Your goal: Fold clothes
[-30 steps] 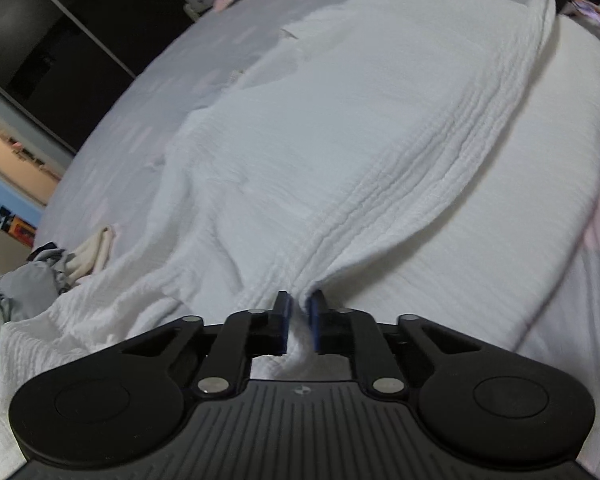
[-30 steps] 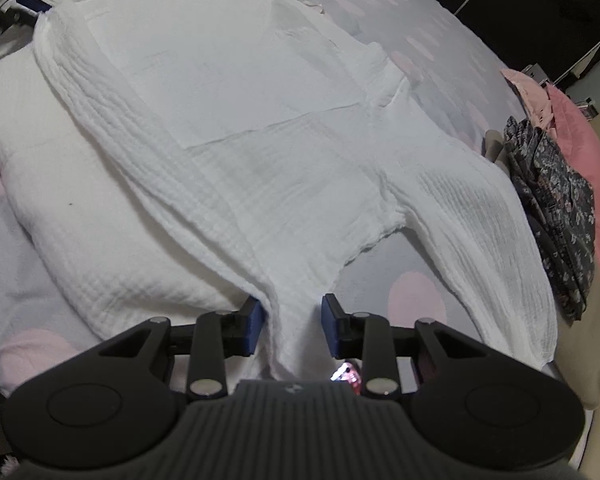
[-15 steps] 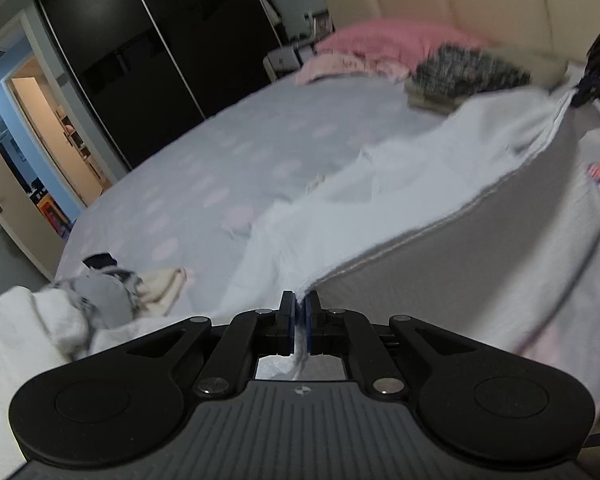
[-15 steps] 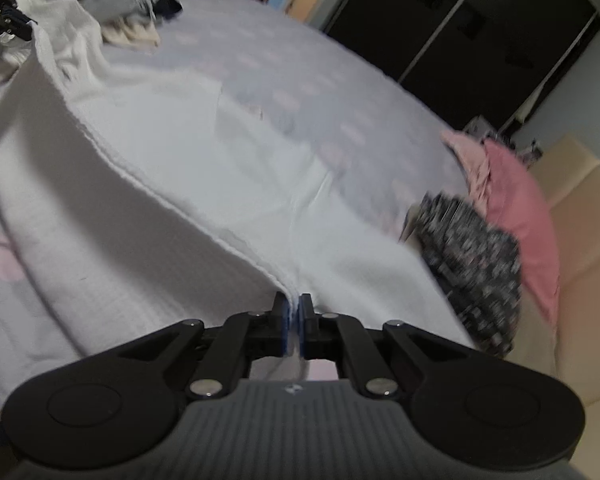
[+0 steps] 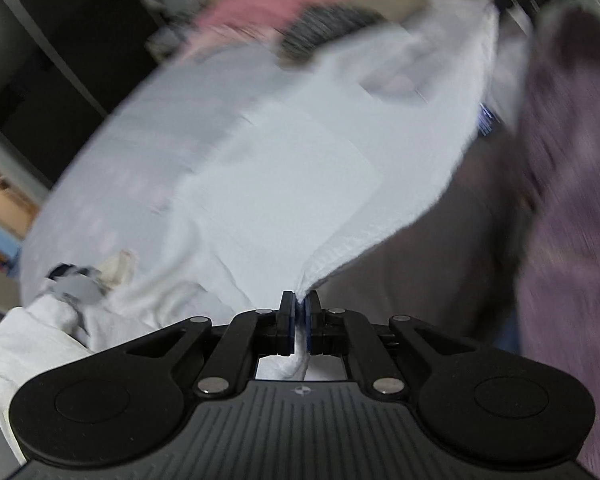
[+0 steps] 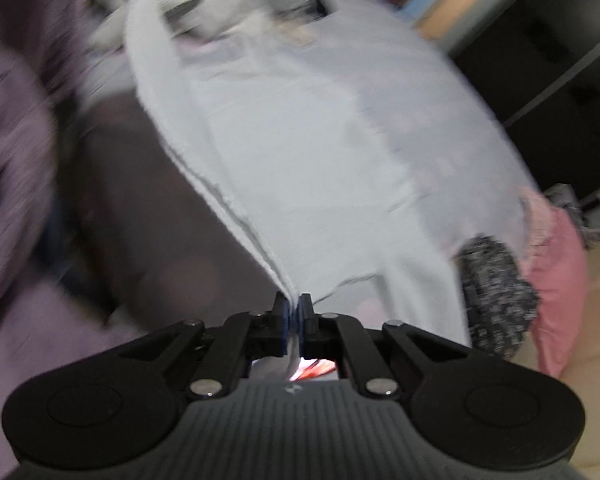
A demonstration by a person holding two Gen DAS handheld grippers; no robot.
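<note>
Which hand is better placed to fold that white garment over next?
Neither: left gripper and right gripper are each shut on the white garment's edge, so both likely carry it together.

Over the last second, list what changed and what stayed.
Both grippers, left and right, closed on the white garment edge and lifted it off the bed; the right jaws had just been closing. Pink pillow, patterned clothes and the laundry heap stayed.
</note>
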